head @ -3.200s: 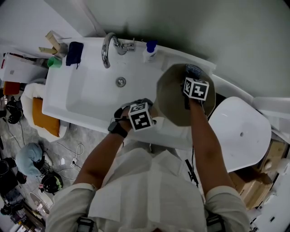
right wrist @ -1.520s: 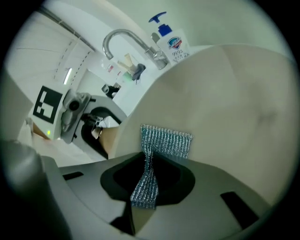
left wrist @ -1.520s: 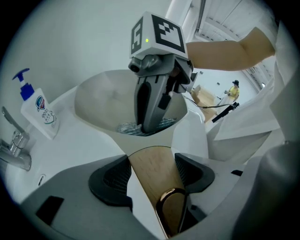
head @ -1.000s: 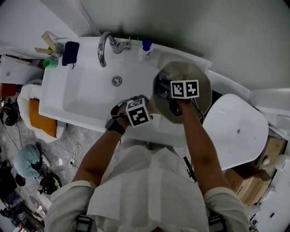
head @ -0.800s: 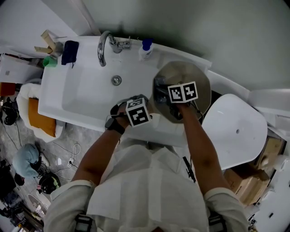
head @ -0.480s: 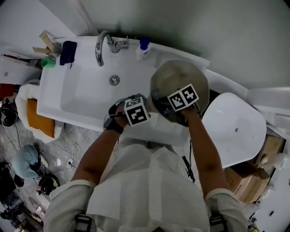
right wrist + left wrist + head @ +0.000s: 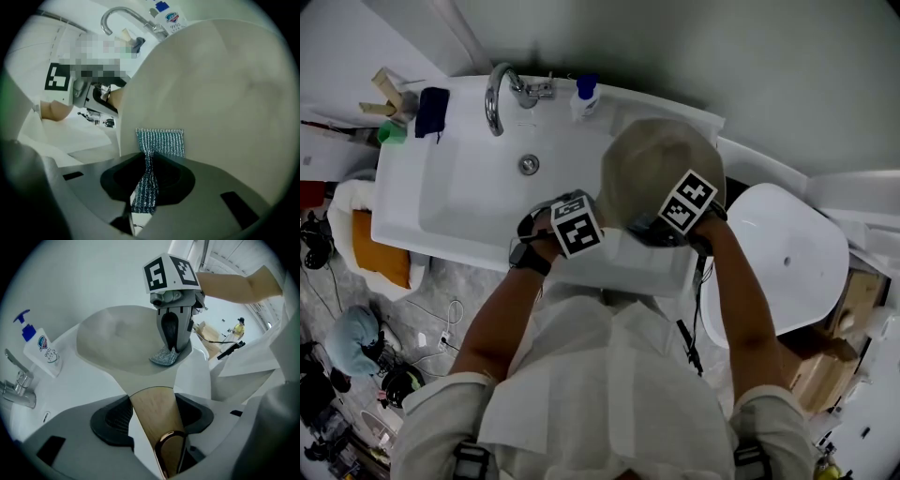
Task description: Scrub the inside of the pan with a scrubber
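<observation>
**Handle clamped, scrubber on the near wall of the pan**

My left gripper [image 7: 154, 417] is closest in. Its jaws have just been closing, and the pan's wooden handle [image 7: 151, 401] fills the gap between the two dark pads, which press on it from either side. A copper loop [image 7: 171, 432] sits at the handle's near end.

My right gripper [image 7: 147, 176] has its jaws squeezed nearly together on the scrubber [image 7: 160, 142]. The silvery mesh is pinched into a narrow strip between the pads. Its free end fans out flat against the inside of the pan [image 7: 225, 84], low on the wall nearest me and close to the rim.

The pan is pale inside and sits on the white counter just right of the sink [image 7: 459, 202], with its handle pointing back toward me. At the far edge of the sink, the curved faucet [image 7: 494, 89] arches over the basin. A soap bottle [image 7: 581, 98] with a blue pump stands beside the faucet, just beyond the pan's far rim. A dark blue cloth [image 7: 431, 111] lies at the sink's far left corner.
</observation>
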The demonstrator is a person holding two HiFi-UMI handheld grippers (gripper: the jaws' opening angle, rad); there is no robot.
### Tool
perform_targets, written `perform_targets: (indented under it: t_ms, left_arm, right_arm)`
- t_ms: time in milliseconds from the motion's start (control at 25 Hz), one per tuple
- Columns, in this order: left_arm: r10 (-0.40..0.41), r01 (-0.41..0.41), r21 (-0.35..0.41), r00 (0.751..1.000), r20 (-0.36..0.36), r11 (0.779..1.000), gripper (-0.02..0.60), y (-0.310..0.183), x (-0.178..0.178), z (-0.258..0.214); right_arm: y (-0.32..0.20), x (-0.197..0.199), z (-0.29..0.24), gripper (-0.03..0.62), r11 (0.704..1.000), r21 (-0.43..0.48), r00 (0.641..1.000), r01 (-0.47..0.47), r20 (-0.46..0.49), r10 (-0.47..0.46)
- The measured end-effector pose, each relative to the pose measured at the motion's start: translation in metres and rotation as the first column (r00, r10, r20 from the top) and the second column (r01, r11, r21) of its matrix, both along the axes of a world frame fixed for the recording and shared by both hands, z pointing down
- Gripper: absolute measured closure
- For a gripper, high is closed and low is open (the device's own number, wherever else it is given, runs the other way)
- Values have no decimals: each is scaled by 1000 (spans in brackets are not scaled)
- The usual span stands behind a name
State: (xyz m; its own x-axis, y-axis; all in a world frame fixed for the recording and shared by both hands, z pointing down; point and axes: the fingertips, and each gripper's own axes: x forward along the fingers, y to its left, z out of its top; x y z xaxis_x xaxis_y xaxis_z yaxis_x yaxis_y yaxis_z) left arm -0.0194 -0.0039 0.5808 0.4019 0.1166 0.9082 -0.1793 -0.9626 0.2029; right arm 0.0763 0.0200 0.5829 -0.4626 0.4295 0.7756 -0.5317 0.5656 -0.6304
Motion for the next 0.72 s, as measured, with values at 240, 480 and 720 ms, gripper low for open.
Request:
perform_targets:
  t_ms: [240, 480, 720]
  left_arm:
    - [-3, 3, -2, 1000, 3, 1000, 301, 1, 1, 0]
    - [-6, 6, -7, 1000, 1, 1000, 302, 1, 0, 0]
    - [-6, 6, -12, 1000, -4, 1000, 302, 0, 1, -2]
  right_arm:
    - [-4, 62, 6, 541, 981, -13, 949, 196, -248, -193]
    - [-25, 103, 14, 542, 920, -30, 785, 391, -511, -351]
    - [-5, 90, 14, 542, 898, -131, 773, 419, -468, -429]
